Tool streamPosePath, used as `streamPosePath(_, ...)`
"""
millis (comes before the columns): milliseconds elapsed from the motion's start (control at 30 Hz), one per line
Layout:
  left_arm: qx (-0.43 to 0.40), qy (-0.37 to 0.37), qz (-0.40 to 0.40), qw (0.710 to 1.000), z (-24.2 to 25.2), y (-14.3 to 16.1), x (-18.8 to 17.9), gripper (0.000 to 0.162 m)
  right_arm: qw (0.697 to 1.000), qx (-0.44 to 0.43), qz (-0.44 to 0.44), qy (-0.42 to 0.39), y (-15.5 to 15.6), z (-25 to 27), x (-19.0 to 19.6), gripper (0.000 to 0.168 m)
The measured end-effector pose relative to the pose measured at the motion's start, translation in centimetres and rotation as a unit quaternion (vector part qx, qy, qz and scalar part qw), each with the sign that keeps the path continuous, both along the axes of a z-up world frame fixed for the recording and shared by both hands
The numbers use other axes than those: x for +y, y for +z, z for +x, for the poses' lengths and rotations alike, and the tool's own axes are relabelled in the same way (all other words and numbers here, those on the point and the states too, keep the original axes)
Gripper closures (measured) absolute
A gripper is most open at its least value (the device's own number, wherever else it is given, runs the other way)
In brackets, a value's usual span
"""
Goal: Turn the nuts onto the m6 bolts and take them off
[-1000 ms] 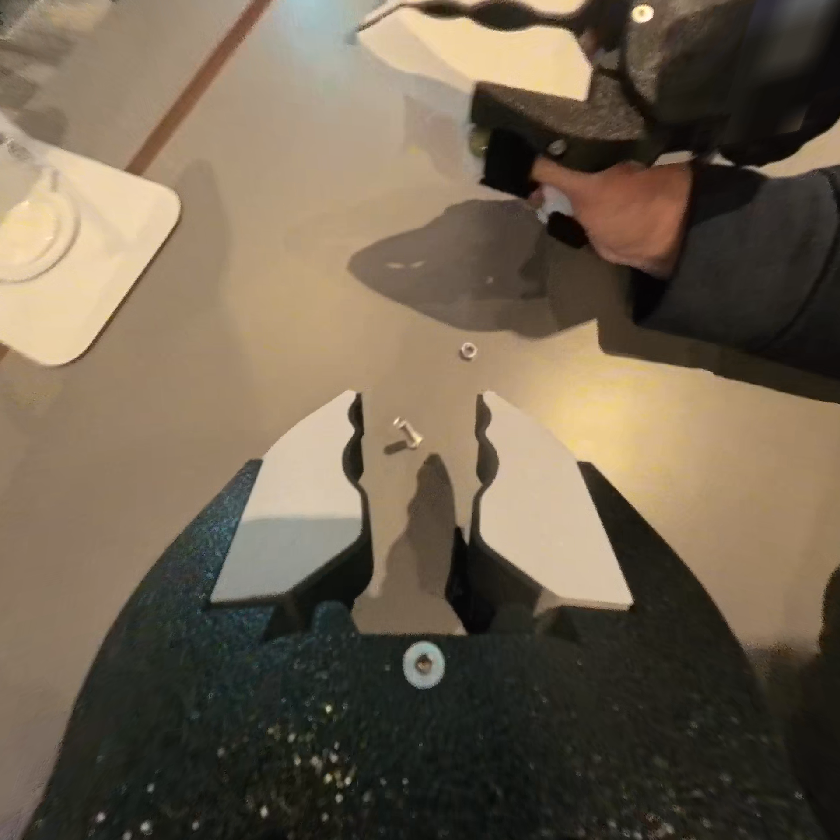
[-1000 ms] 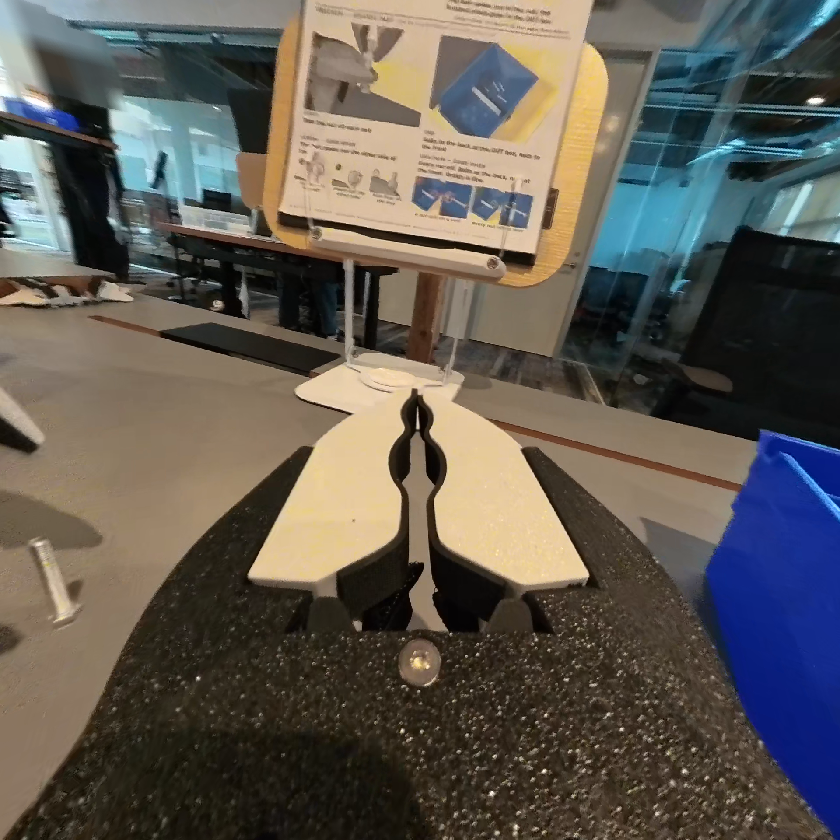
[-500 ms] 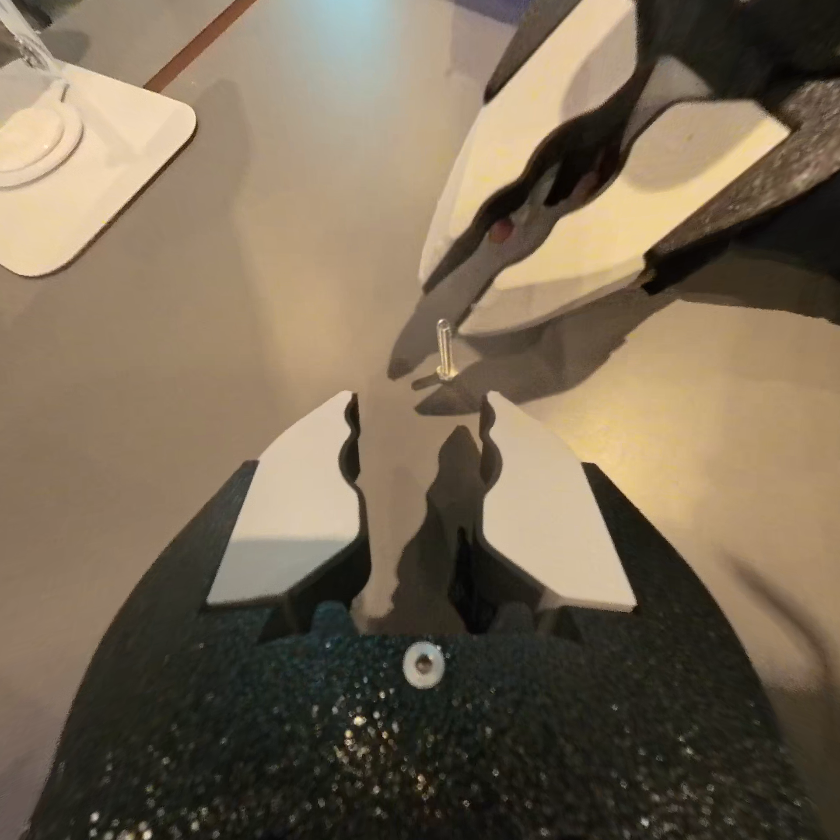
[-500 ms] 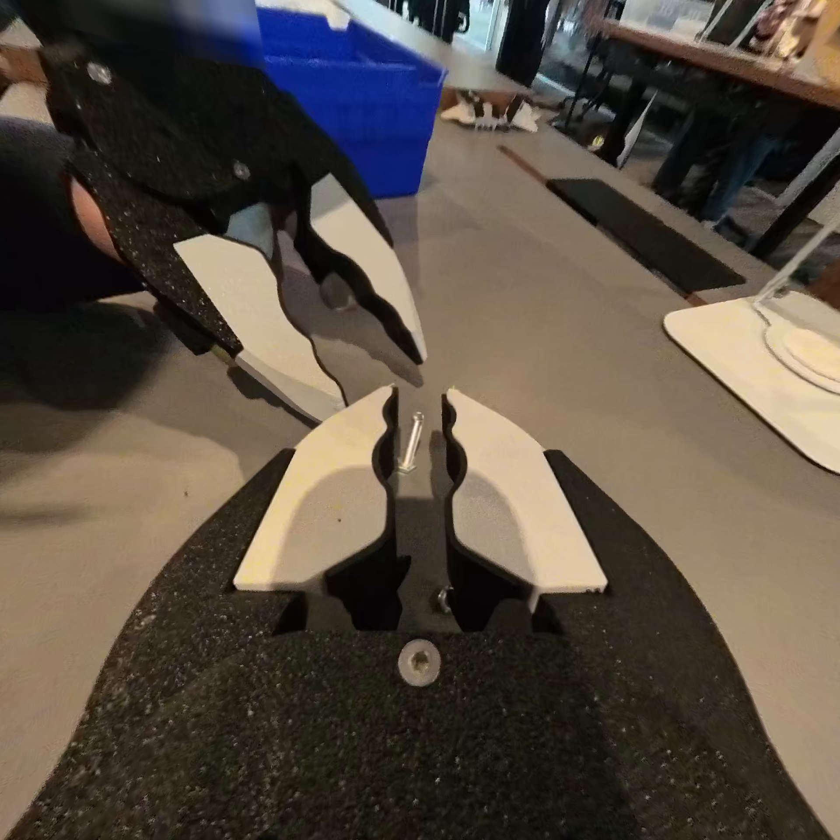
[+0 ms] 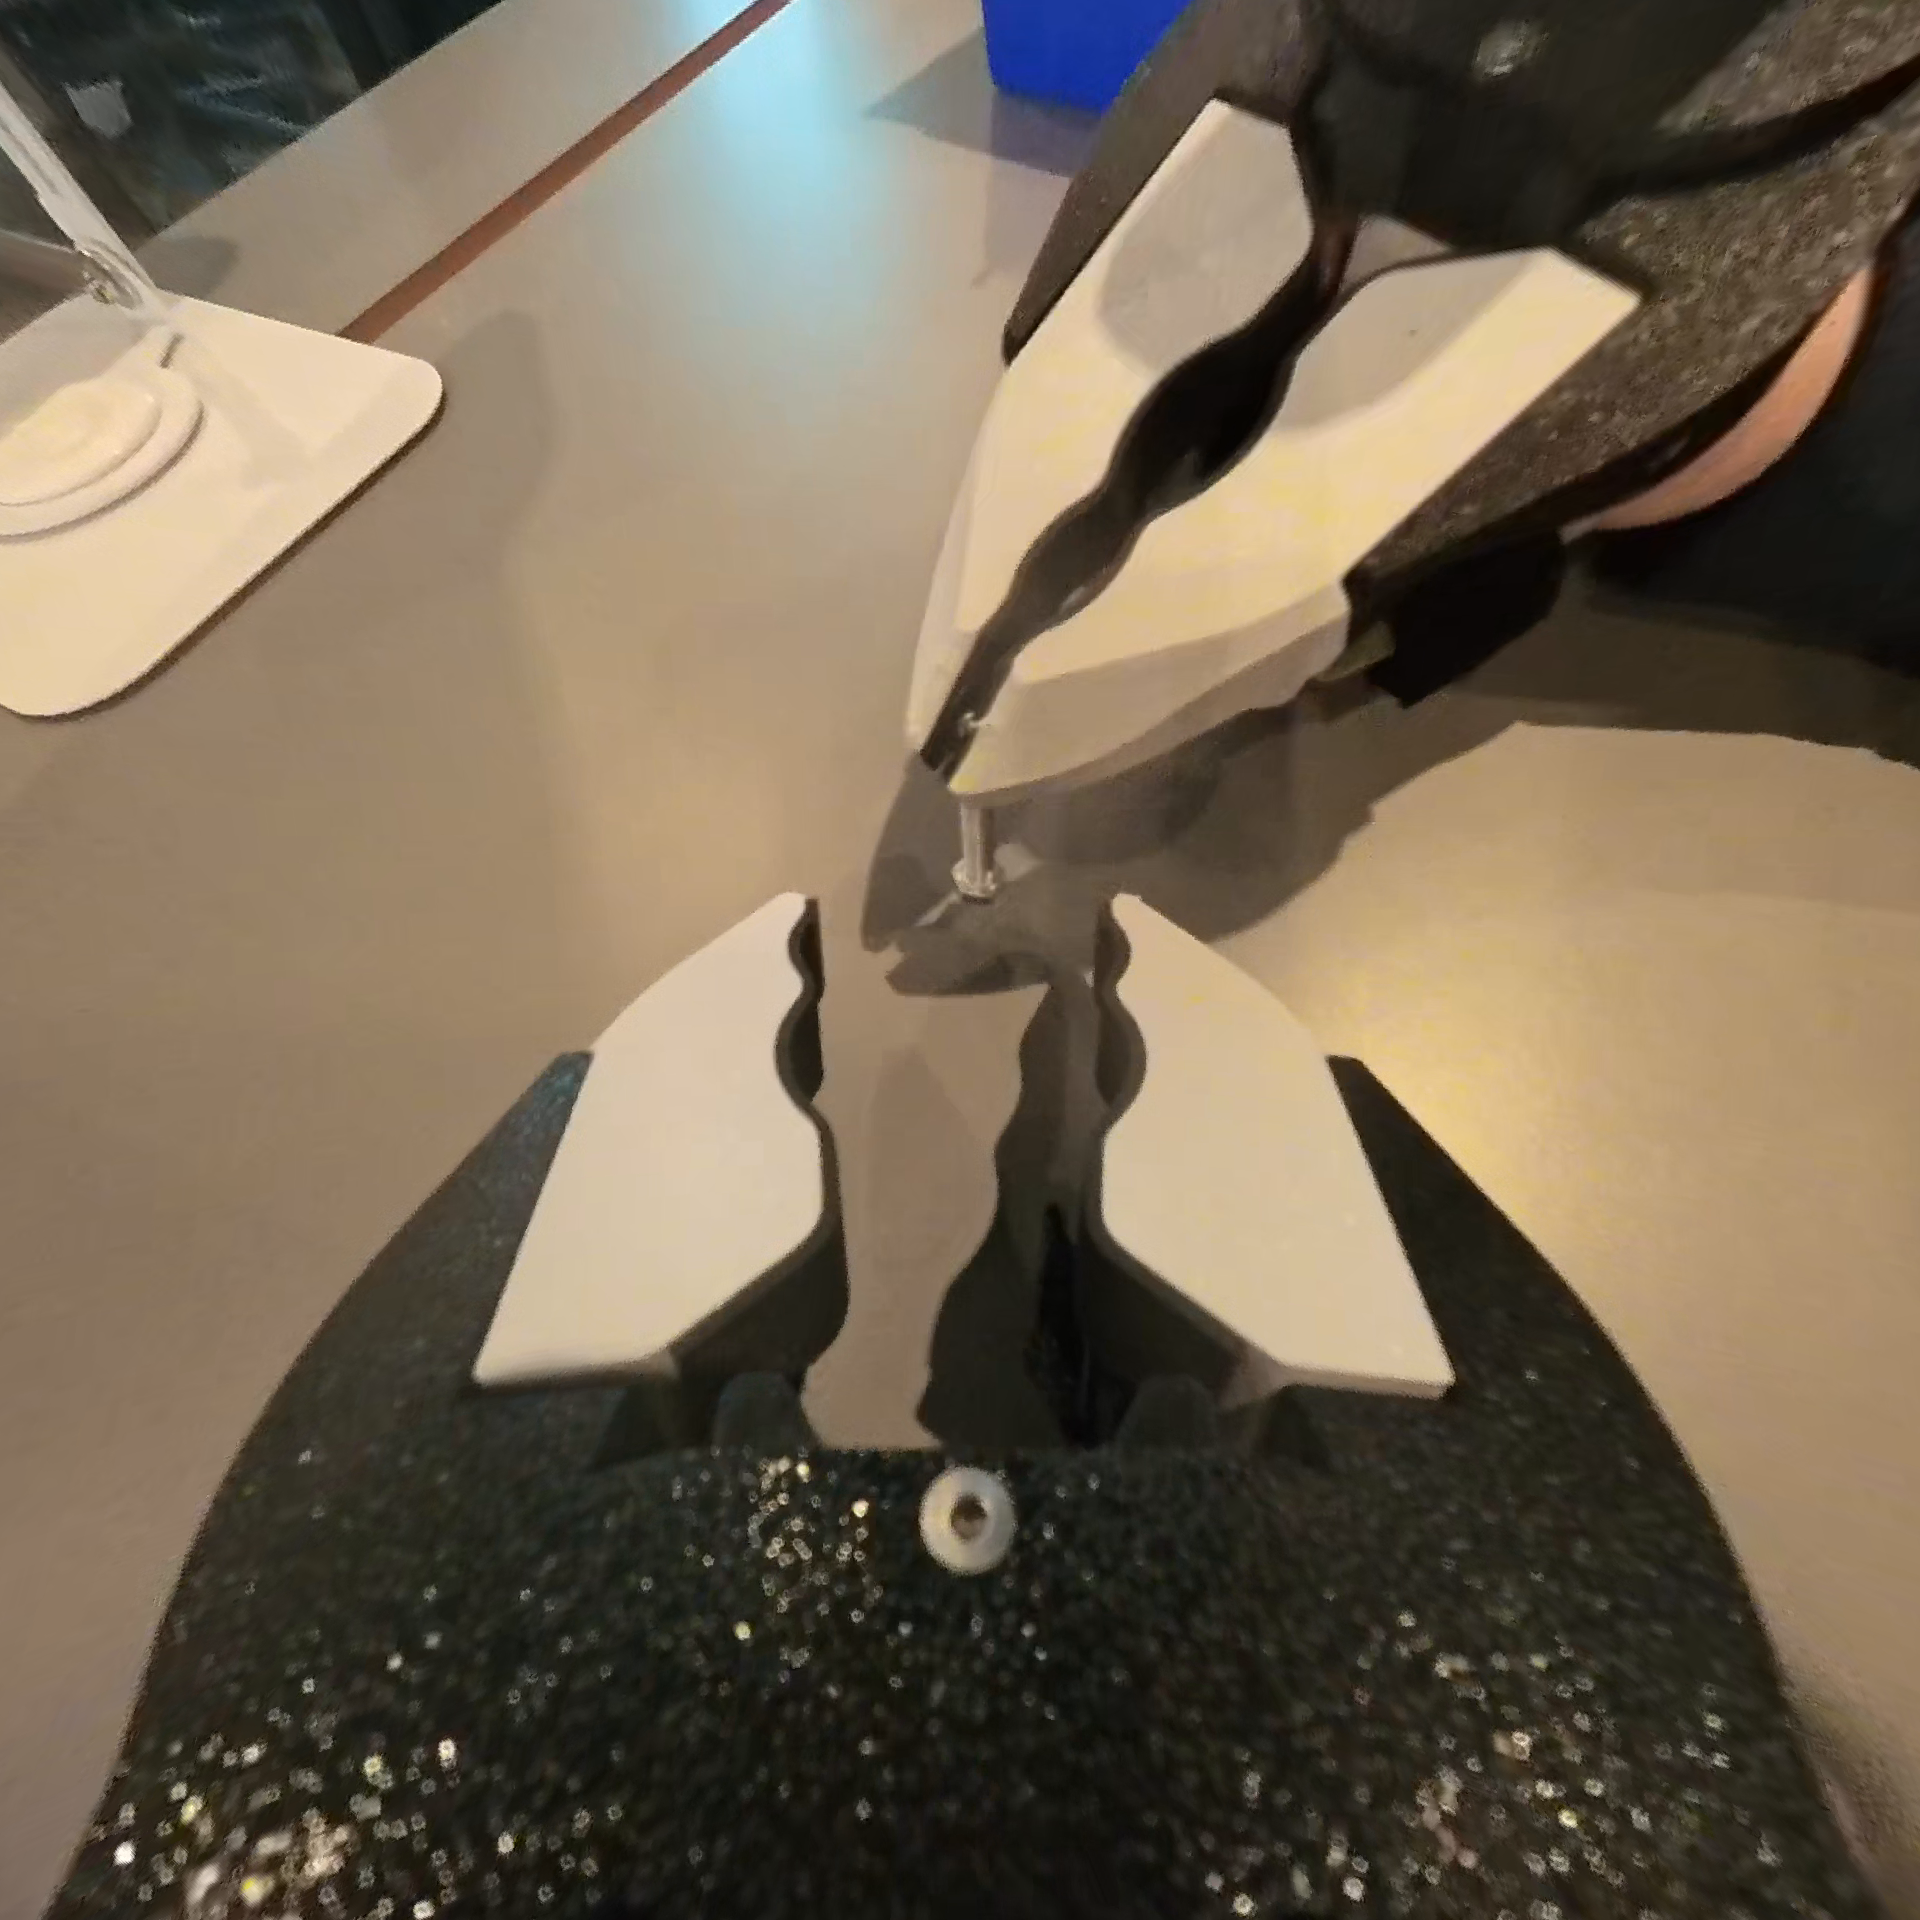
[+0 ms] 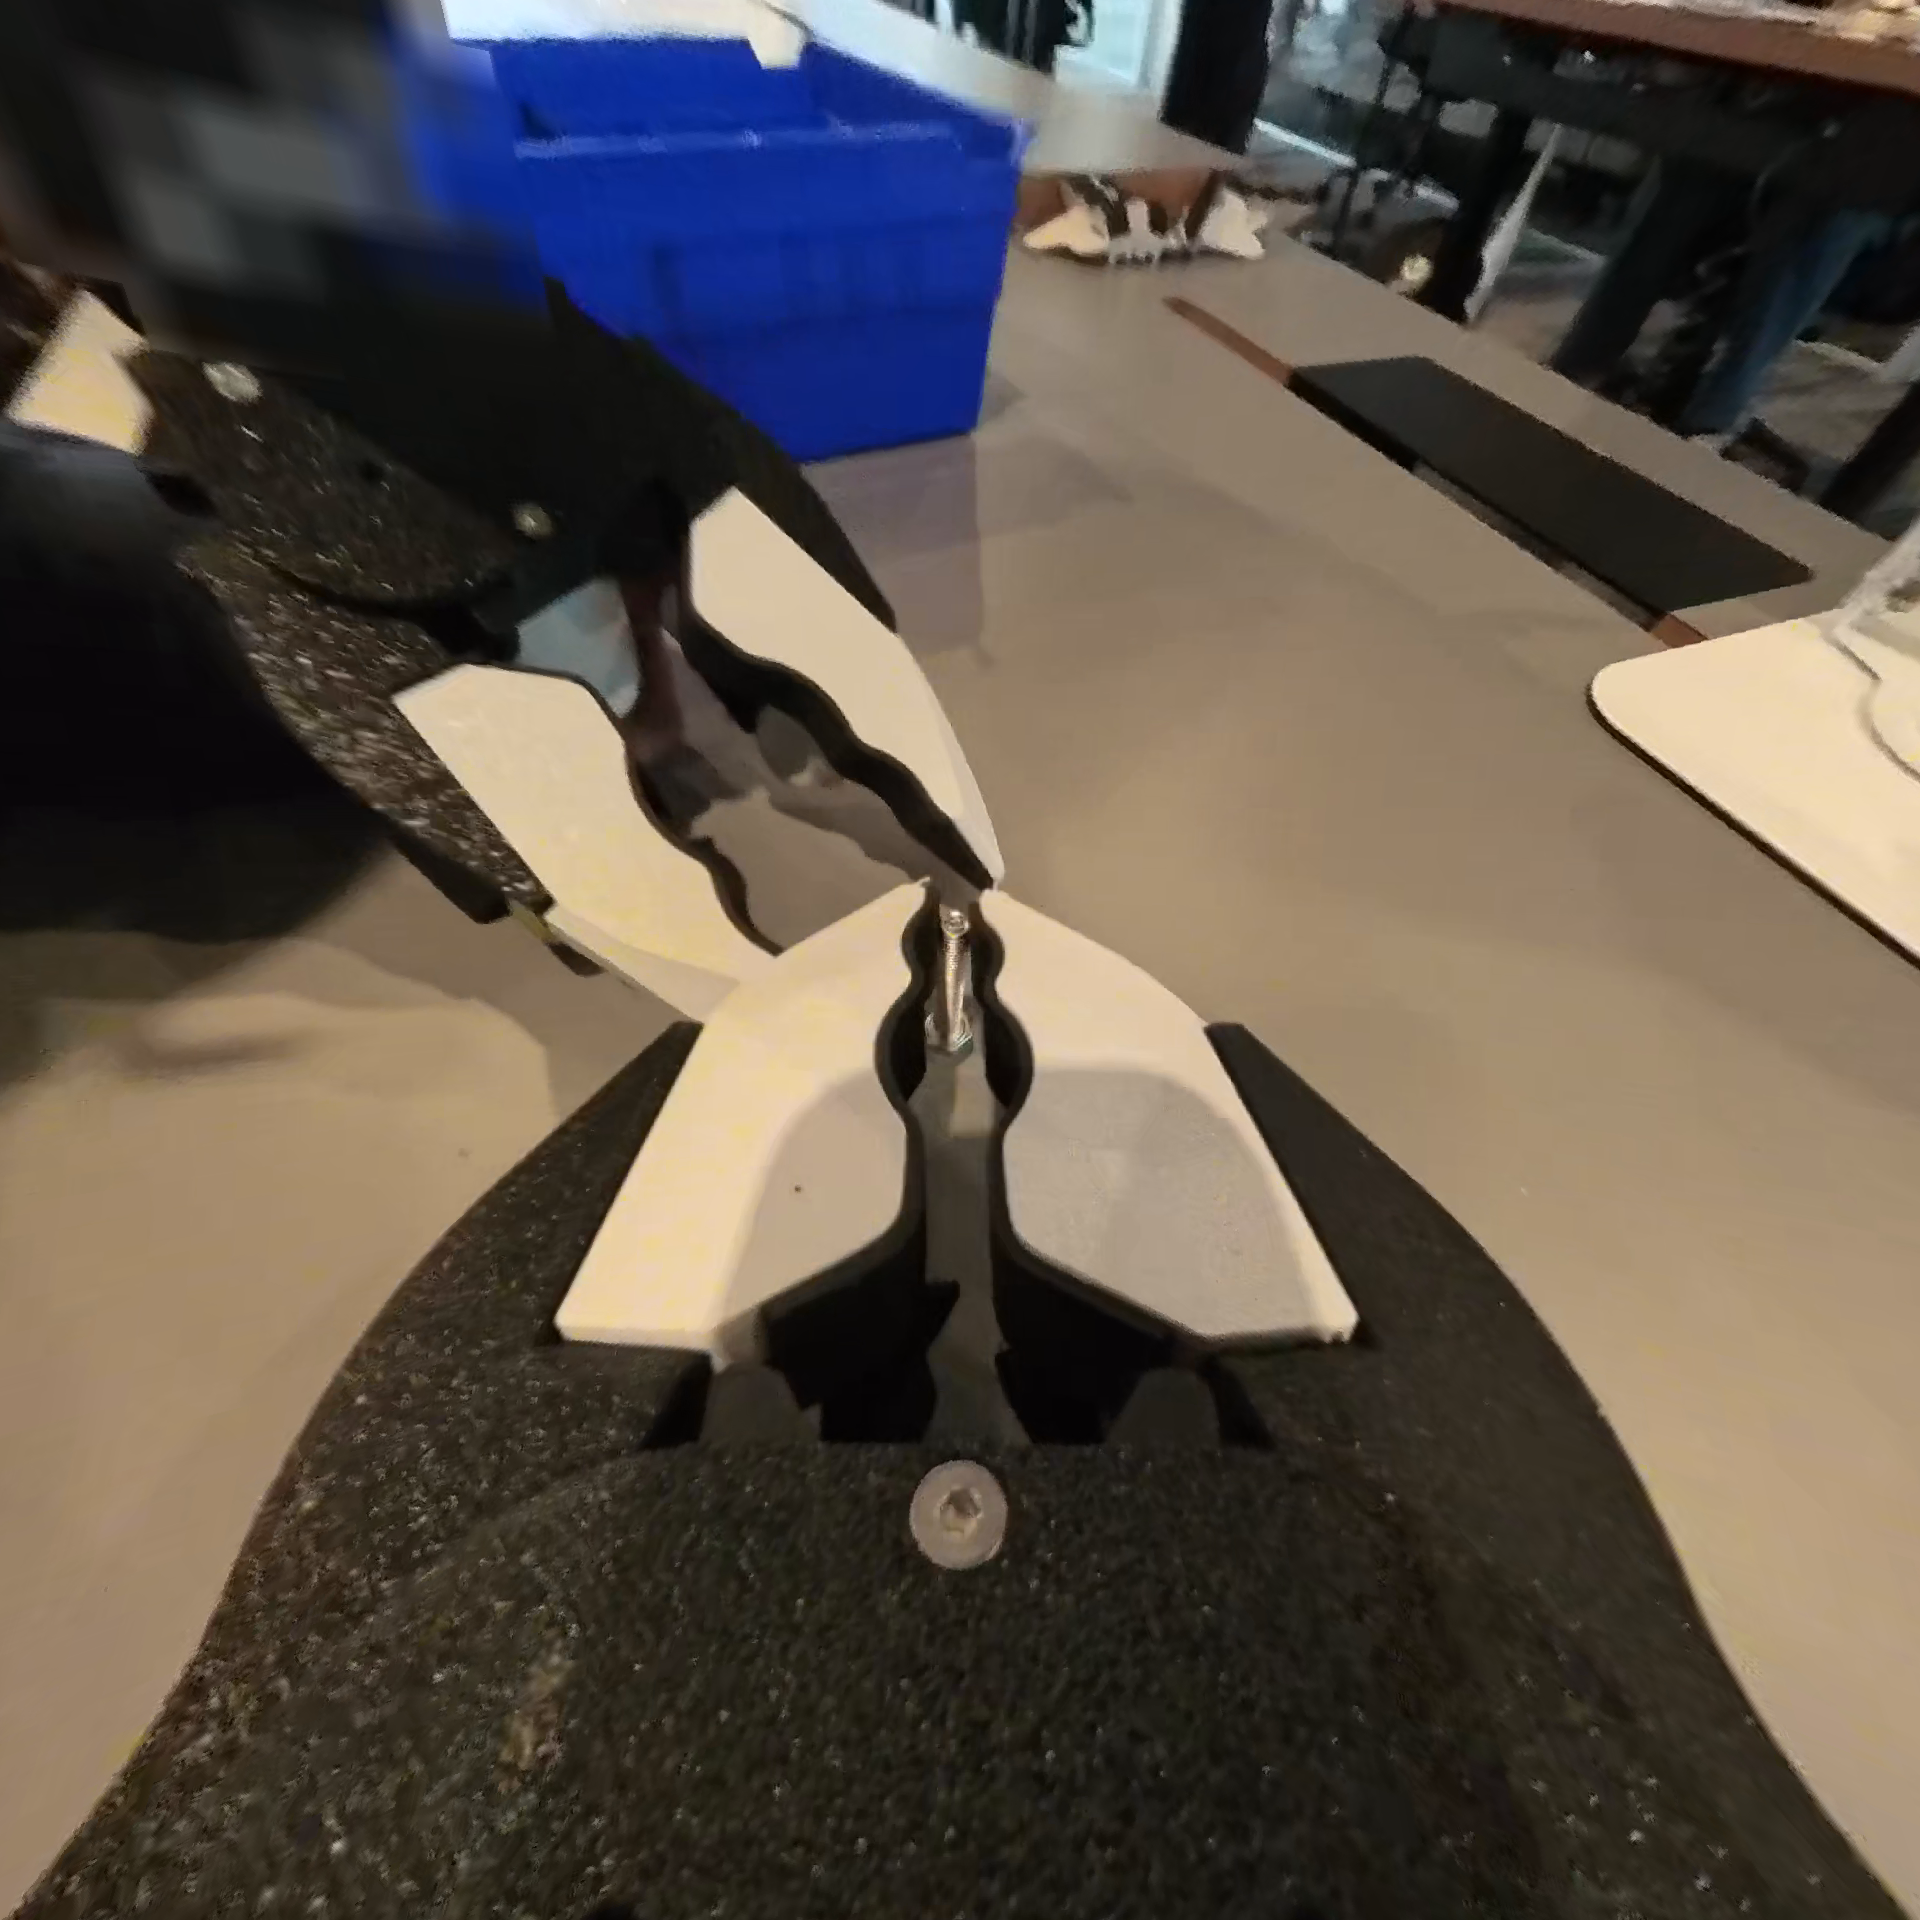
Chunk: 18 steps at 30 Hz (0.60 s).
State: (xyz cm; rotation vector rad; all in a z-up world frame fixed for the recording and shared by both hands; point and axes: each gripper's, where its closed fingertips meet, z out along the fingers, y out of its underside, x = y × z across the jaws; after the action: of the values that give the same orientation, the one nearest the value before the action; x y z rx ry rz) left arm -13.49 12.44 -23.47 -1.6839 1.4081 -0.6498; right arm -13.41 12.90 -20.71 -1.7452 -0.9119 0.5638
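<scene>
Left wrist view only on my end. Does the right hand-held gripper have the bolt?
Observer: Yes. In the right wrist view, the right hand-held gripper pinches the bolt by its shaft. The head sits free in the wider notch behind the tips.
Operator: Left hand-held gripper clear of it?
Observer: The left hand-held gripper is open. One fingertip sits right at the right tips; contact unclear.
Operator: Anything behind mine?
Observer: A blue bin stands on the table behind it.
</scene>
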Motion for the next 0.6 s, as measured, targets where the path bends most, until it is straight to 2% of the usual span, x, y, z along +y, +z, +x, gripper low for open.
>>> streamPosePath(200, 0.000, -0.015, 0.012, 1.000, 0.1, 0.1, -0.5, 0.125, 0.999, 0.036, 0.014, 0.030, 1.0, -0.3, -0.7, 0.163)
streamPosePath(367, 0.008, -0.020, 0.022, 1.000, 0.1, -0.1, -0.7, 0.128, 0.997, 0.058, 0.025, 0.046, 1.8, -0.8, -1.2, 0.163)
streamPosePath(600, -0.017, -0.064, -0.005, 0.998, 0.2, 0.5, -1.8, 0.137, 0.994, 0.070, 0.023, 0.081, 2.3, -1.2, -2.2, 0.163)
